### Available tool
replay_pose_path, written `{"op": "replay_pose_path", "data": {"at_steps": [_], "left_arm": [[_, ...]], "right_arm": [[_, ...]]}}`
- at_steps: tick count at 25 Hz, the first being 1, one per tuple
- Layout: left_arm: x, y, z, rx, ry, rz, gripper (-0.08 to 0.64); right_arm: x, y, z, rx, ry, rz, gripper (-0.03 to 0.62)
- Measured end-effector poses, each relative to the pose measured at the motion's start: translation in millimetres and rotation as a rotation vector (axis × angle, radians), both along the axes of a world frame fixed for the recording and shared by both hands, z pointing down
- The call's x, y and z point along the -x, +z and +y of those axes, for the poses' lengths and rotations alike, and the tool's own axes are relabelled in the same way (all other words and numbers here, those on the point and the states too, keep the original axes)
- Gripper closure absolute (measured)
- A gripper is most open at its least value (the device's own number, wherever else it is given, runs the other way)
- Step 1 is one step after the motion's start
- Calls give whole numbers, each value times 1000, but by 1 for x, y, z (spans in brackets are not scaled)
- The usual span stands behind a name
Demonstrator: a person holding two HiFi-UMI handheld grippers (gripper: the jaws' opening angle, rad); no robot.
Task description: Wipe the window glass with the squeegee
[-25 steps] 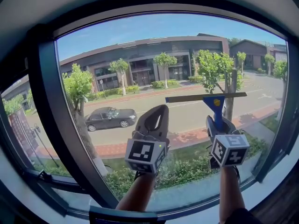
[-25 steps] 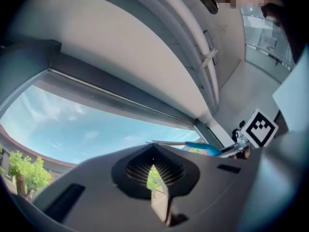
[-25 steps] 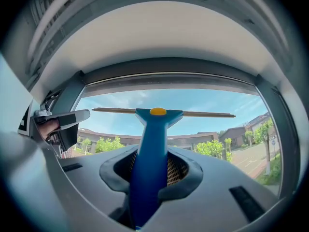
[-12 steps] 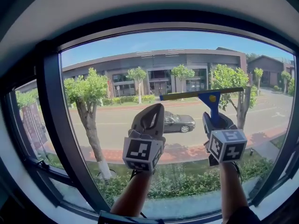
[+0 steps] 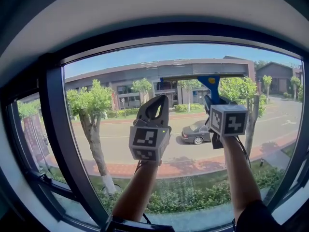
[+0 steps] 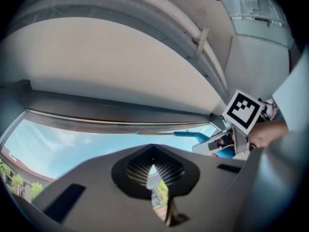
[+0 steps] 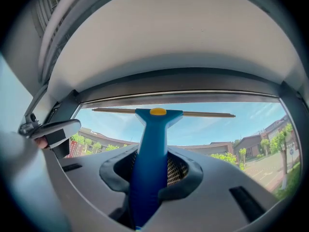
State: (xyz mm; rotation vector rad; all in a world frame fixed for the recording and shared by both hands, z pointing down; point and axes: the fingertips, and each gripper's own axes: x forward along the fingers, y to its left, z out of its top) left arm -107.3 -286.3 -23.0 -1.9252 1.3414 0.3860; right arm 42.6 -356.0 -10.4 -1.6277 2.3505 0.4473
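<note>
A: Entry one, change noted. Against a second ago, the squeegee (image 5: pixel 212 83) has gone up from the middle of the window glass (image 5: pixel 120 144) to its top edge. Both arms have risen with it.

B: Position now?

A: Blade level, just under the top rail of the frame (image 5: pixel 145 33), over the right half of the pane. Whether the lip actually presses the glass, I cannot tell.

B: Holder?

A: Right tongs (image 5: pixel 217 105), clamped on the handle about midway down its shaft, blade end pointing up. Left tongs (image 5: pixel 159 100), closed tip to tip with nothing between them, held just beside the right pair.

B: Description of the item.

A: Handle: blue moulded plastic, smooth, a narrow shaft flaring to a wedge-shaped head with a round yellow button. Blade: long, thin, straight bar in a tan-coloured channel. The lip itself is too fine to make out.

B: Handling notes?

A: Judged light, and rigid in handle and bar, with only the wiping lip likely soft. Smooth plastic could twist in the grip under sideways load. The shaft, where it is now held, is the sensible place to take it, not the bar.

B: Surroundings?

A: Glass: hard, flat, clear. Frame: dark metal, matt, with a dark upright (image 5: pixel 53 129) at the left edge of the pane.
</note>
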Motion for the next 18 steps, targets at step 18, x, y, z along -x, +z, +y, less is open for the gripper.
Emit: {"op": "replay_pose_path", "data": {"at_steps": [18], "left_arm": [[20, -47, -16, -86, 21, 28, 558]], "right_arm": [[-10, -119, -33, -65, 138, -34, 483]]}}
